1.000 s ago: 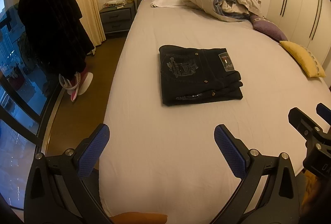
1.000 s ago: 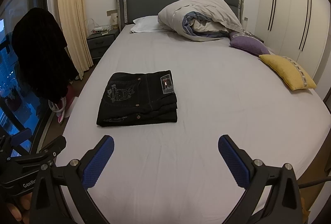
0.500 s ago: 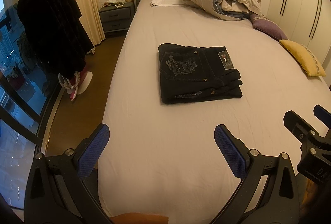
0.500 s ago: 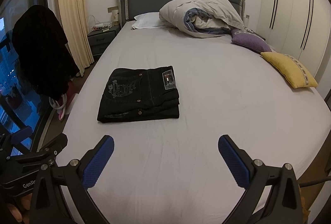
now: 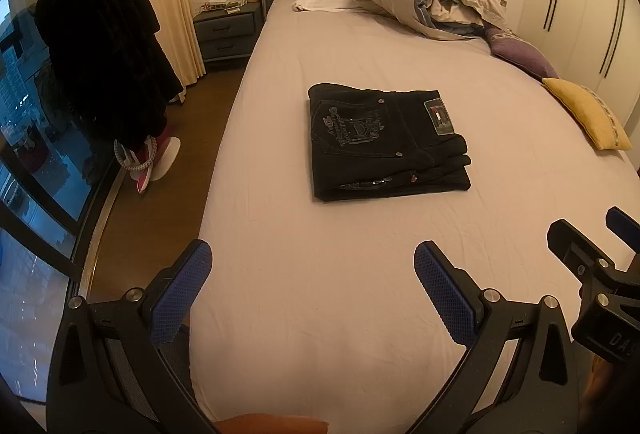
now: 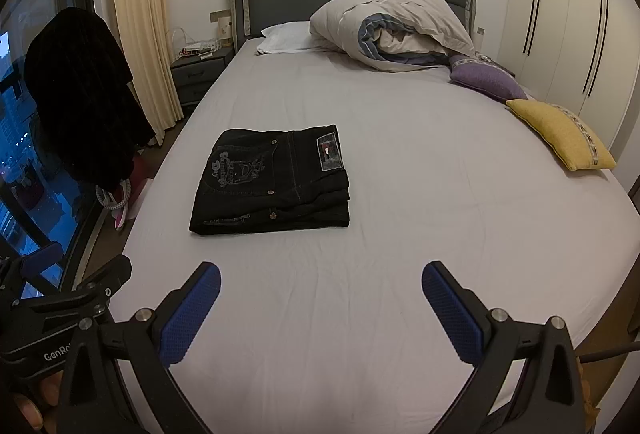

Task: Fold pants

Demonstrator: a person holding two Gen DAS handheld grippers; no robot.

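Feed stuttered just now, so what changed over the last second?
Very little. The right gripper edged slightly upward in the left view, with both cameras drifting a touch. Nothing was grasped or released: the left gripper and the right stay open and empty. The folded pants lie unmoved on the bed.

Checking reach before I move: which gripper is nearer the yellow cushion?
Right. The right gripper sits on the yellow cushion's side of the bed; the left gripper is farther over, toward the window side.
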